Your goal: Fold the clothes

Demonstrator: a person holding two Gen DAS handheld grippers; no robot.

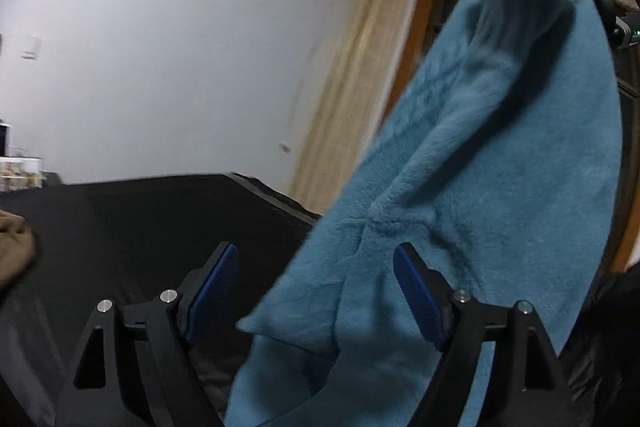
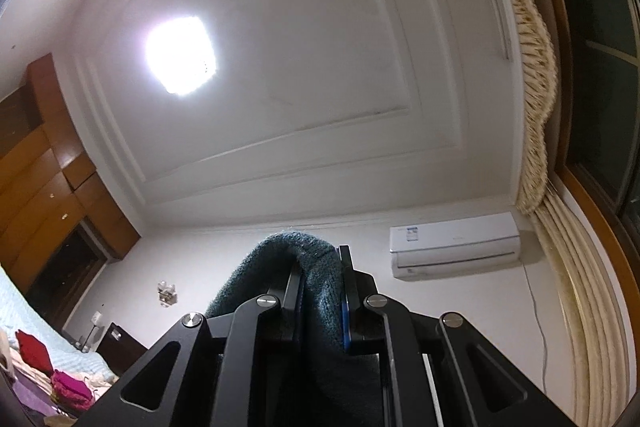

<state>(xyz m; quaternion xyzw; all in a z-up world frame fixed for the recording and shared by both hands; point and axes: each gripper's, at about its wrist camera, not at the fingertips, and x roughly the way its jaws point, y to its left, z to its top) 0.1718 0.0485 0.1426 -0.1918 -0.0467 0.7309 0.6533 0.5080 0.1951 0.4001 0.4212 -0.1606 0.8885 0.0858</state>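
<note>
Blue fleece garment (image 1: pixel 500 155) held aloft, w/ AC unit (image 2: pixel 456 245) and curtain (image 1: pixel 360 75) behind.
Right gripper (image 2: pixel 320 291) jaws clenched on a garment fold, pointing at ceiling. Left gripper (image 1: pixel 316 291) jaws released; cloth hangs between them, nearer right pad. Black bench (image 1: pixel 160 227) below; brown cloth (image 1: pixel 14 251) at its left edge.

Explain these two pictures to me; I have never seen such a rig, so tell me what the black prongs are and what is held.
A person holds a two-fingered grasping tool in each hand, with a camera on each looking along its fingers. The left camera shows the left tool open over a dark surface; a blue garment hangs between its fingers, unpinched, and a brown cloth lies at the left edge. The right camera points up at the ceiling: the right tool is shut on the garment, lifting it. A bed with clothes shows below.
</note>
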